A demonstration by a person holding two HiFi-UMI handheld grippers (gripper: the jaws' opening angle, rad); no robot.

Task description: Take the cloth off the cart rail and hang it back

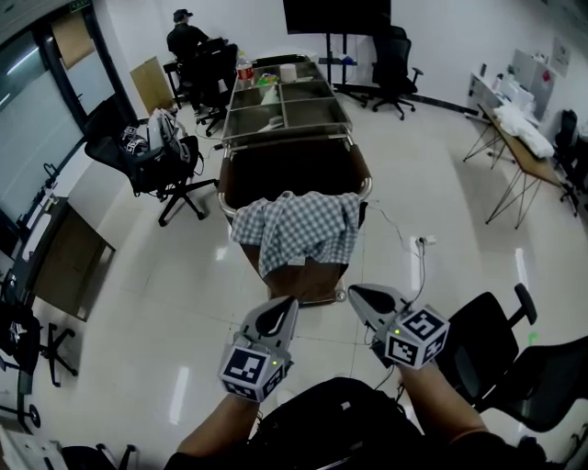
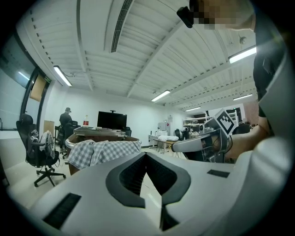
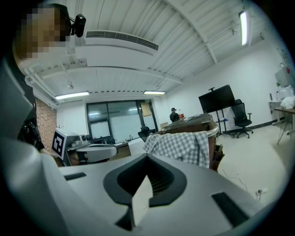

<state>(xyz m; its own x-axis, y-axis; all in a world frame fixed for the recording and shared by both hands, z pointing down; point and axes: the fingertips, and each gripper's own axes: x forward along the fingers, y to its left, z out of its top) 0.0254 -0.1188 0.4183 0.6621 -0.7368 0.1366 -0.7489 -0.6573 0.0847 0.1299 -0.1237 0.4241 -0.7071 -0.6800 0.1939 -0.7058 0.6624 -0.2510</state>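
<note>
Checked cloth (image 1: pixel 299 234), draped, tubular metal rail (image 1: pixel 221 195)

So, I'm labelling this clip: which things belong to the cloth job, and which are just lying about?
Job:
blue checked cloth
brown cart with metal rail
left hand-held gripper
right hand-held gripper

Lying about:
black office chair
red-labelled plastic bottle
wooden folding table

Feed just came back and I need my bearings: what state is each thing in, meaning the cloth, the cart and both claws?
Checked cloth: draped over the cart's near rail, hanging down, not gripped.
Cart: upright ahead of both claws, near rail partly covered by the cloth.
Left claw: shut, empty, short of the cloth.
Right claw: shut, empty, short of the cloth.
Monitor: screen dark.
</note>
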